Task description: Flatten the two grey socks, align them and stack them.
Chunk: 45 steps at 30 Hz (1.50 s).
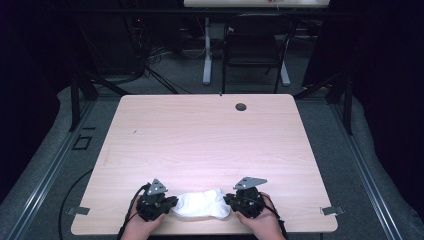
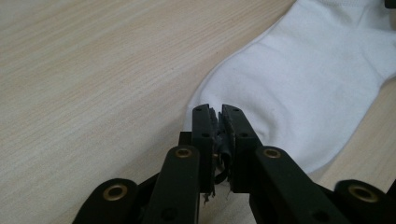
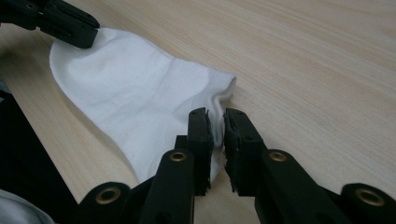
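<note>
White cloth, a sock (image 1: 202, 204), lies flat on the pale wooden table (image 1: 200, 135) close to its near edge, stretched between the two tools; the left gripper (image 1: 172, 202) stands at one end of it and the right gripper (image 1: 227, 201) at the other, each with a hand behind it, the left hand (image 1: 140, 225) and the right hand (image 1: 260, 224) coming in from the near side over the table's edge; ahead of both tools the tabletop runs bare and broad to the far edge, where a small round hole (image 1: 241, 106) sits well apart from them; behind them little wood is left before the edge drops away. In the left gripper view the jaws of the left gripper (image 2: 219, 112) are pressed together at the rounded end of the sock (image 2: 303, 79), the cloth's edge right at their tips, though whether a fold is caught between them cannot be told; bare wood lies off to that tool's left. In the right gripper view the right gripper (image 3: 215, 114) has its jaws drawn nearly together with the edge of the sock (image 3: 140, 107) pinched in the narrow gap; the rest of the cloth spreads away up and to that tool's left, where the left gripper (image 3: 70, 25) sits at the far end; to its right the wood is open. Both tools lie low and tilted down toward the table, pointing inward at each other along the sock.
</note>
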Tool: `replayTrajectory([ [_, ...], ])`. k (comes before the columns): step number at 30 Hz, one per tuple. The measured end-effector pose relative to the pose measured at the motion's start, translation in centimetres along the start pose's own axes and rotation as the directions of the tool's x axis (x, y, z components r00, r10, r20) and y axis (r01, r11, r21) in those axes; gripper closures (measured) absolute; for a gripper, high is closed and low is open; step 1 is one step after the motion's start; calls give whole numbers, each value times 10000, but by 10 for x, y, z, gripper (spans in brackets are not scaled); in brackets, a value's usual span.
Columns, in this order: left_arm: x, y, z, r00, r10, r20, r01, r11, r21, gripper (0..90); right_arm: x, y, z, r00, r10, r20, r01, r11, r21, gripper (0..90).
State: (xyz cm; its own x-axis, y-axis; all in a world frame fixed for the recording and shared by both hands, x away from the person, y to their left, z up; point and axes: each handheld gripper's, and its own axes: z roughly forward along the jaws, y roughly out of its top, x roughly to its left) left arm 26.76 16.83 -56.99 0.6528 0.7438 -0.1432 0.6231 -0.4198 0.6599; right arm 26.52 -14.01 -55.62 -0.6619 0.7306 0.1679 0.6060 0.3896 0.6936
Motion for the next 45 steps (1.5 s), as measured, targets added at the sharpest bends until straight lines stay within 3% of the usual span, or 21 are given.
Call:
replayTrajectory([
  [4,-1,2,-5,10000,-61,63,63,9992,-388,759,-1,1,-5,9999,107,47,-106,9995,-281,752],
  [9,-9,7,-12,9983,115,574,-68,9966,-821,717,4,4,-6,9998,-67,-177,55,9975,-704,763],
  [15,-24,5,-1,9939,711,846,-681,9970,-375,665,17,6,9,9973,-645,-341,633,9974,-339,763],
  [21,-31,4,-1,9917,1157,564,-1141,9930,-320,654,21,6,14,9950,-942,-334,936,9954,-196,757],
  [27,-15,8,-16,9981,475,402,-440,9956,-833,655,19,5,14,9959,-824,-360,817,9964,-214,753],
  [33,-6,6,-20,9985,-104,538,143,9972,-732,671,20,5,14,9960,-820,-357,812,9964,-246,747],
  [38,-8,4,-9,9986,-75,515,81,9999,-117,690,21,4,15,9955,-869,-365,861,9960,-225,741],
  [41,-9,4,-5,9996,91,279,-94,9999,110,802,21,4,15,9949,-937,-360,933,9955,-144,739],
  [43,-10,5,-5,9997,100,234,-101,9999,22,872,21,4,15,9949,-936,-364,932,9956,-139,739],
  [45,-10,7,-5,9997,98,220,-96,9999,-99,885,21,4,15,9950,-926,-363,920,9956,-168,739],
])
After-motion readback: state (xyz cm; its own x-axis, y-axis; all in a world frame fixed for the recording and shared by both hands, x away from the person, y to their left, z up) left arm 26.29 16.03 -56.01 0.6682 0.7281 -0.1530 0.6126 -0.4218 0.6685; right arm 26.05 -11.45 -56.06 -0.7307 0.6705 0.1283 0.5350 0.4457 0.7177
